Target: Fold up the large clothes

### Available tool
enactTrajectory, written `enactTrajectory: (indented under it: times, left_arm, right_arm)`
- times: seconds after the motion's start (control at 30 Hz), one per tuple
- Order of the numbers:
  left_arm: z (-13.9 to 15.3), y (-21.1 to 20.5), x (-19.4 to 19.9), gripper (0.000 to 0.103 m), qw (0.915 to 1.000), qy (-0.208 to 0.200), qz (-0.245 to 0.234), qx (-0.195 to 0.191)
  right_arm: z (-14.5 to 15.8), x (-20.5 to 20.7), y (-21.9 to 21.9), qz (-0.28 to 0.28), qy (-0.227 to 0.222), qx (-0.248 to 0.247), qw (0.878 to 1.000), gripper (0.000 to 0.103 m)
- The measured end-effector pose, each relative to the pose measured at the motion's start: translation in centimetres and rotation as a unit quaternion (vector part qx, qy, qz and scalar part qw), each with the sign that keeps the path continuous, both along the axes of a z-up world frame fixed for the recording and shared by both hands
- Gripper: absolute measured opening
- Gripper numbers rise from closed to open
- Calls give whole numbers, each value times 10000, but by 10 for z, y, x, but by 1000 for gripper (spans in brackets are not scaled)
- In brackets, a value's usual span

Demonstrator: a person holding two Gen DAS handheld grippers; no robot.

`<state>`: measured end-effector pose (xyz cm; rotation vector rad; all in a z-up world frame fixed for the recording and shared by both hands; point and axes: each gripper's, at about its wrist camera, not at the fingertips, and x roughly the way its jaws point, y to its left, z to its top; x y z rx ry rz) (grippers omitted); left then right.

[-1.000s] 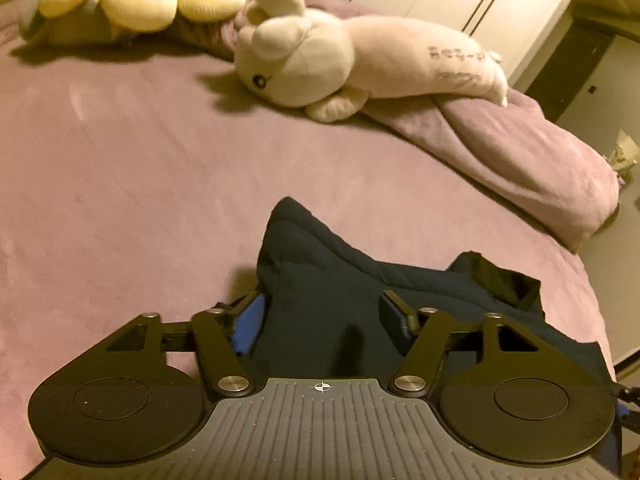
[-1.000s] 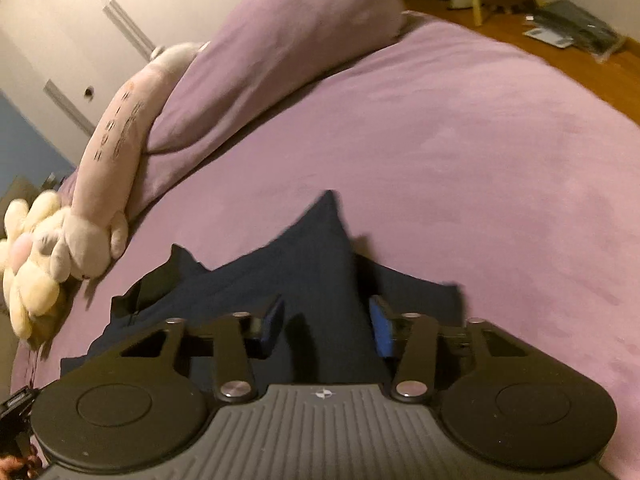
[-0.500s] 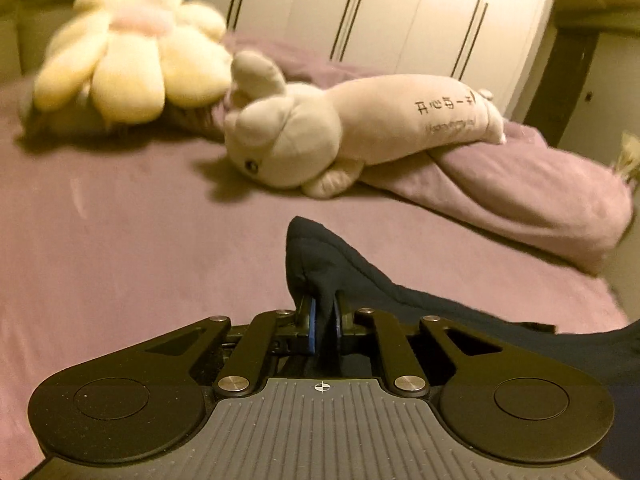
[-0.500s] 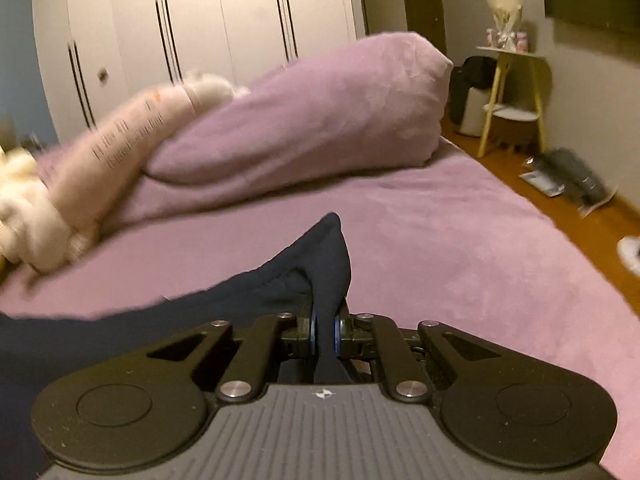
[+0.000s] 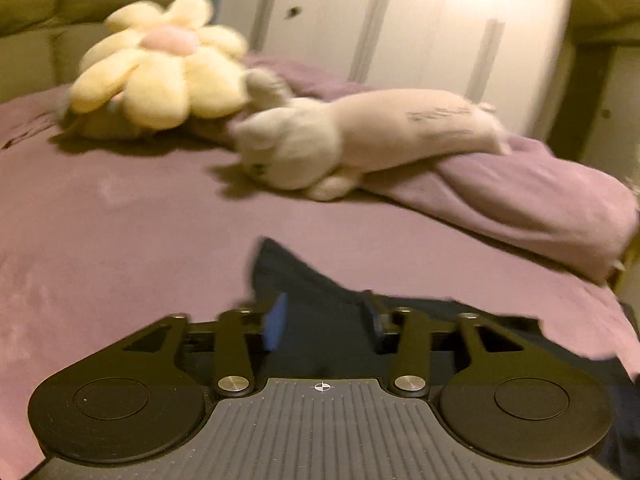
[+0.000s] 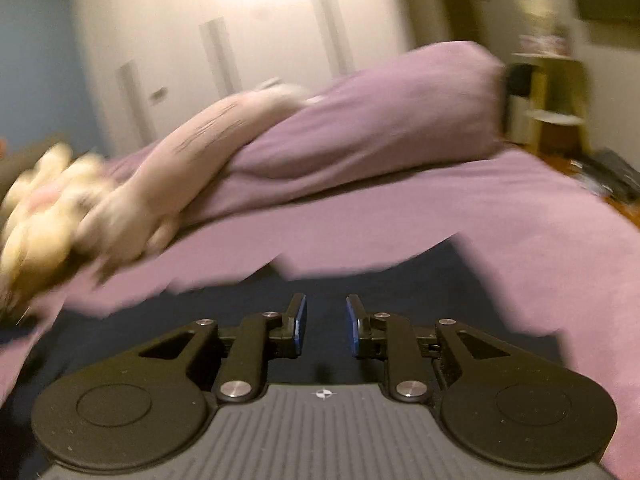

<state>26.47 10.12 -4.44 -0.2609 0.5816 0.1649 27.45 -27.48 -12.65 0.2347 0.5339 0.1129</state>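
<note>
Purple bedspread (image 5: 132, 232) covers the whole bed under both my tongs; both views are smeared with motion blur.

Left view, left to right:
- Yellow flower cushion (image 5: 160, 68) with a pink centre, at the far left of the bed against an olive headboard (image 5: 60, 4).
- Cream rabbit toy (image 5: 360, 136), long-bodied, lying head down toward me, touching the flower cushion on one side and resting on a rolled purple duvet (image 5: 532, 200) on the other.
- Navy garment (image 5: 304, 292), the piece to fold, lying flat on the bedspread directly in front of my left tongs (image 5: 324, 320), one corner peaking up beyond the tips.
- My left tongs: jaws spread apart, blue pads (image 5: 276, 322) clear of each other, garment showing between them but not pinched.
- White wardrobe doors (image 5: 400, 28) behind.

Right view, left to right:
- Flower cushion (image 6: 36, 220) and rabbit toy (image 6: 168, 172), heavily blurred.
- Duvet (image 6: 380, 120) heaped behind.
- Navy garment (image 6: 360, 276) spread low across the bedspread (image 6: 540, 220) under my right tongs (image 6: 323, 324).
- My right tongs: jaws parted with a clear gap, nothing grasped.
- Small wooden stand (image 6: 560, 100) by the far wall.
</note>
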Motion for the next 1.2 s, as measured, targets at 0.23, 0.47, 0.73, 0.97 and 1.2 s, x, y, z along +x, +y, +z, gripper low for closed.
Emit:
enactTrajectory:
  times: [0.23, 0.47, 0.73, 0.97, 1.2]
  left_arm:
    - [-57, -12, 19, 56, 9981, 576, -136, 172]
    - [-72, -11, 30, 58, 9970, 557, -223, 498]
    - [-75, -11, 33, 59, 9971, 601, -192, 432]
    - [-55, -5, 2, 68, 9944, 766, -367, 635]
    - [-48, 28, -62, 69, 9965, 689, -276, 382]
  right_arm:
    - [-43, 1, -4, -412, 330, -207, 9984, 13]
    - [-54, 14, -34, -709, 337, -167, 9968, 5]
    - [-62, 12, -41, -768, 429, -44, 9961, 2]
    - [-37, -44, -52, -954, 199, -324, 9947, 10]
    - [-37, -80, -55, -834, 416, -1545, 9836, 9]
